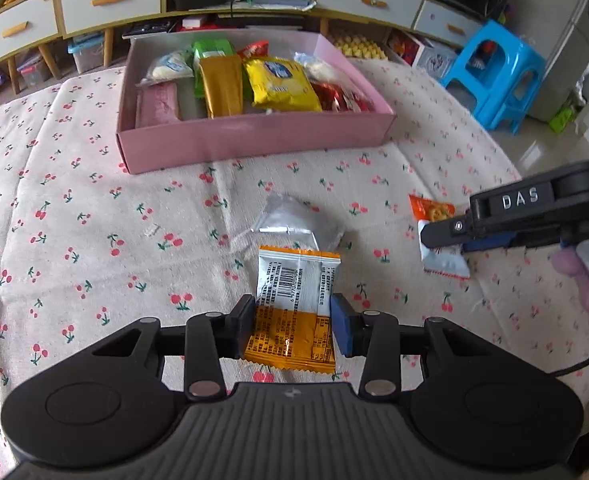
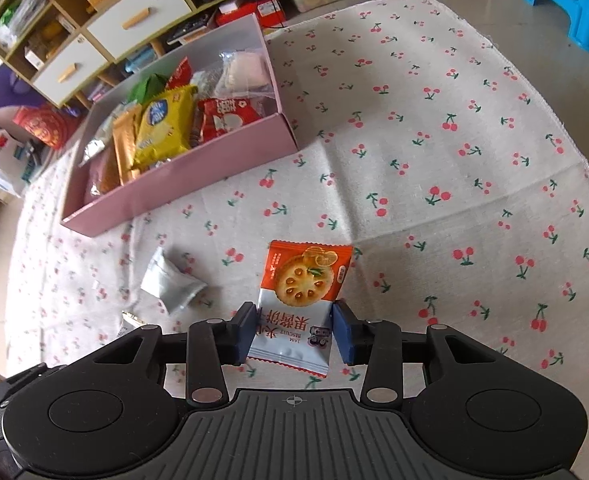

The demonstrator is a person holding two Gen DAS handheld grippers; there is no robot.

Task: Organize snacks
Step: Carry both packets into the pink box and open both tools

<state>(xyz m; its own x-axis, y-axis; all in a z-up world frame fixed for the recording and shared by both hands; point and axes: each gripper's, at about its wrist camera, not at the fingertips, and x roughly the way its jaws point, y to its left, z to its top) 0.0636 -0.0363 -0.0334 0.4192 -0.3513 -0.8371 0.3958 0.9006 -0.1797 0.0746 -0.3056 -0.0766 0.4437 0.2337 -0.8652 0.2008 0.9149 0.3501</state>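
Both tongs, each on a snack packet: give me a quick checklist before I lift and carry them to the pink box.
1. Left tongs on the orange-and-white packet: pads against both edges, ok.
2. Right tongs on the jam biscuit packet: pads at both sides, ok.
3. Grip firm enough to lift: cannot tell; both packets lie on the cherry-print cloth.
4. Room in the pink box: crowded with snacks, free space cannot tell.
5. Path to the box: the silver packet lies ahead of the left tongs; lift over it, ok.
6. Silver packet stowed: not ok, outside the box.
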